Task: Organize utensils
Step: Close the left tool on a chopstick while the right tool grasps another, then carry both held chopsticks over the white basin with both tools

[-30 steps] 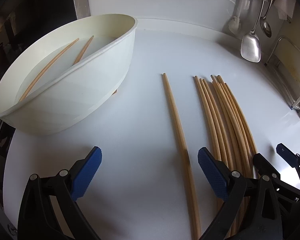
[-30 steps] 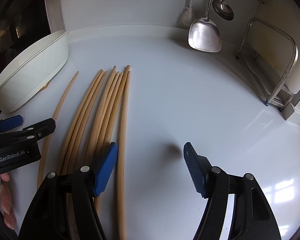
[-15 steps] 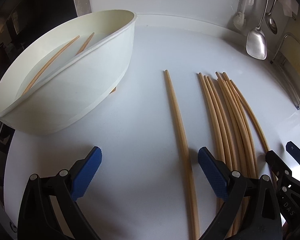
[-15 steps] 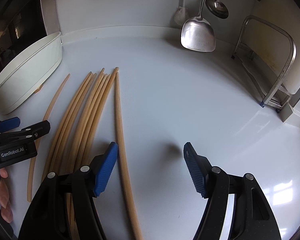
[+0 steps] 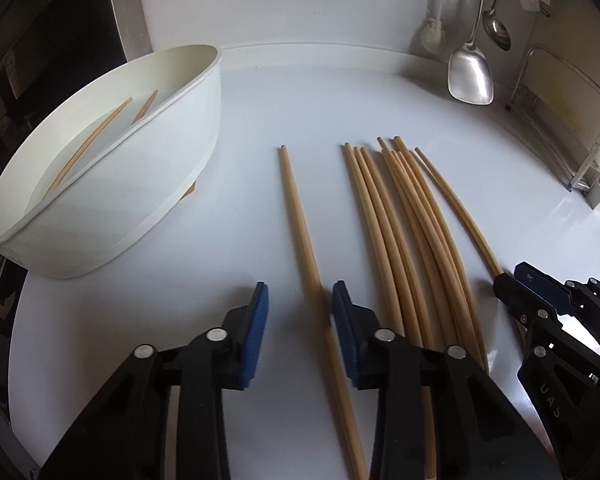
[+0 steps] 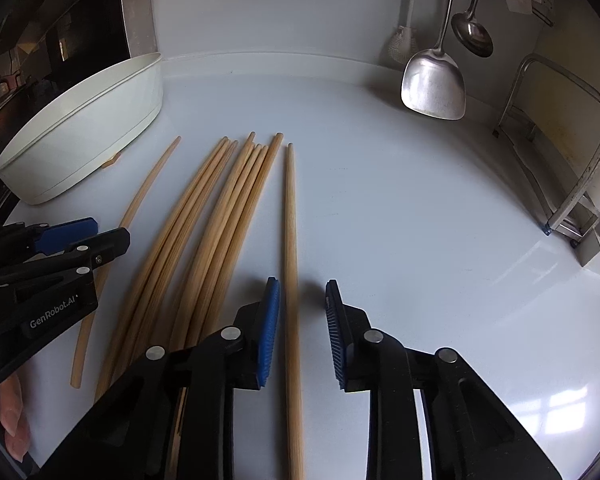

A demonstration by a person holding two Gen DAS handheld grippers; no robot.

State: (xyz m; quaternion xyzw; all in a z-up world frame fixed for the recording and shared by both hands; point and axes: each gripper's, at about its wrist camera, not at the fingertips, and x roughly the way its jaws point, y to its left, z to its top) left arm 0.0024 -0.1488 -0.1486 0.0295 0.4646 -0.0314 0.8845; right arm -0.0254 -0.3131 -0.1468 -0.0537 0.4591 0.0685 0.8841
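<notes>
chopsticks (image 5: 400,240): tan wood | bowl (image 5: 112,200): white, 10 o'clock | counter (image 6: 400,208): pale grey-white | pads (image 5: 256,328): blue, ribbed | spatula (image 6: 434,84): silver, 1 o'clock | ladle (image 6: 472,34): silver

left gripper (image 5: 300,312): jaws just closing, astride lone chopstick (image 5: 300,220), pads not pressing | bundle of chopsticks (image 5: 404,232) right | white bowl (image 5: 172,184) left, two chopsticks inside | right gripper (image 5: 512,284) far right

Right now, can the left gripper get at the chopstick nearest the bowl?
Probably yes: that chopstick lies apart from the bundle, already between the left gripper's jaws, which have just been closing.
</notes>
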